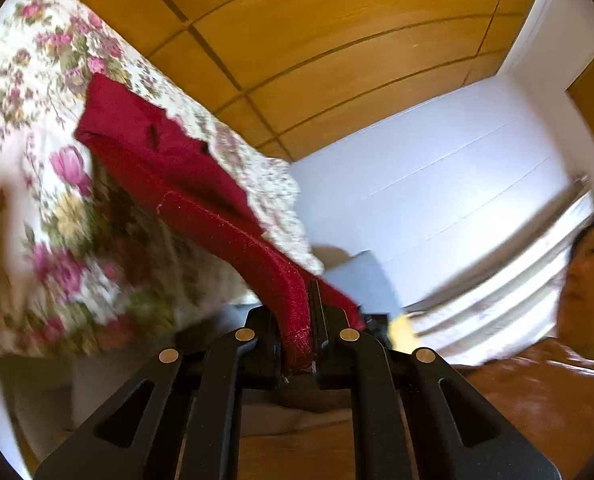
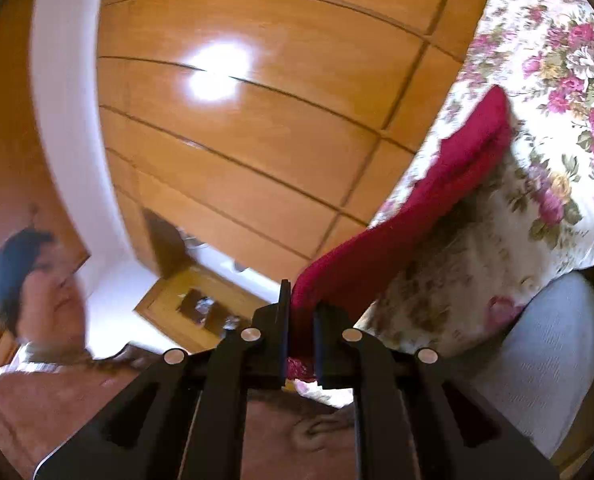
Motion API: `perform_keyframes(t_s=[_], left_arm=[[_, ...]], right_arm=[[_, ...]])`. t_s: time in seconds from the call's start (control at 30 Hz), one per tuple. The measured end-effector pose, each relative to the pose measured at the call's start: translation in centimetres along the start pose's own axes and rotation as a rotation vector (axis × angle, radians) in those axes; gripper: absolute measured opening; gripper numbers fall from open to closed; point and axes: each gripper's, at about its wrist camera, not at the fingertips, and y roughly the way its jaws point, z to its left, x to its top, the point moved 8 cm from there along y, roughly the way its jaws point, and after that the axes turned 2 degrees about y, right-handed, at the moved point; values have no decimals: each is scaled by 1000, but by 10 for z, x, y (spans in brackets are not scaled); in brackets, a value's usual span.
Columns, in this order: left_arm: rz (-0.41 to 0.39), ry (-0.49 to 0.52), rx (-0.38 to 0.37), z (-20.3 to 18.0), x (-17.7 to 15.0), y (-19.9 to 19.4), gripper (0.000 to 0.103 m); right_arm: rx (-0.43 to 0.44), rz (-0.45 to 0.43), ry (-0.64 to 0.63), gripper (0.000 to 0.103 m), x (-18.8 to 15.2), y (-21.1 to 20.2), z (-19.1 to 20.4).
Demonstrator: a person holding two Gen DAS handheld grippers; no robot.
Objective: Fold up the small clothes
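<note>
A small floral garment (image 1: 29, 168) with a dark red waistband (image 1: 201, 204) hangs in the air between my two grippers. My left gripper (image 1: 303, 320) is shut on one end of the red band, which runs up and to the left from its jaws. In the right wrist view the same floral garment (image 2: 537, 128) hangs at the right, its red band (image 2: 397, 220) running down into my right gripper (image 2: 299, 320), which is shut on that end. Both grippers point roughly level, toward the ceiling and walls. The garment's lower part is blurred.
A wooden panelled ceiling (image 1: 317, 40) and white wall (image 1: 437, 184) fill the background. A person in a brown top (image 2: 37, 392) stands behind the grippers, also seen at the right as the person (image 1: 577, 360). A grey cushioned surface (image 2: 545, 360) lies below at the right.
</note>
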Motion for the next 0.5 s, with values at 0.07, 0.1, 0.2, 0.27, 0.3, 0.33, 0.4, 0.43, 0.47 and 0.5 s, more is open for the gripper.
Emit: perform_keyframes(t_s=[0.07, 0.1, 0.2, 0.27, 0.3, 0.33, 0.4, 0.43, 0.47, 0.5], left_arm=[[-17, -36, -43, -6, -3, -9, 9], [-29, -54, -54, -7, -2, -12, 9], [-48, -90, -75, 1, 8, -12, 9], [-49, -110, -63, 11, 17, -6, 9], [-48, -122, -50, 16, 21, -2, 9], [-44, -136, -41, 22, 27, 3, 9], [-35, -151, -26, 32, 36, 10, 9], [-30, -153, -21, 35, 40, 12, 9], [-24, -155, -17, 39, 46, 17, 9], [-21, -154, -18, 42, 53, 20, 9]], right_arm=[[16, -1, -15, 8, -6, -6, 11], [11, -5, -17, 9, -6, -7, 12], [17, -37, 4, 9, 5, -7, 6], [14, -65, 34, 9, 16, -10, 0], [8, -75, 53, 9, 25, -7, -8], [-3, -82, 61, 9, 32, -2, -14], [-26, -91, 86, 10, 47, 7, -27], [-28, -97, 102, 10, 54, 12, -33], [-33, -104, 112, 10, 61, 14, -37], [-41, -116, 132, 10, 70, 18, -44]])
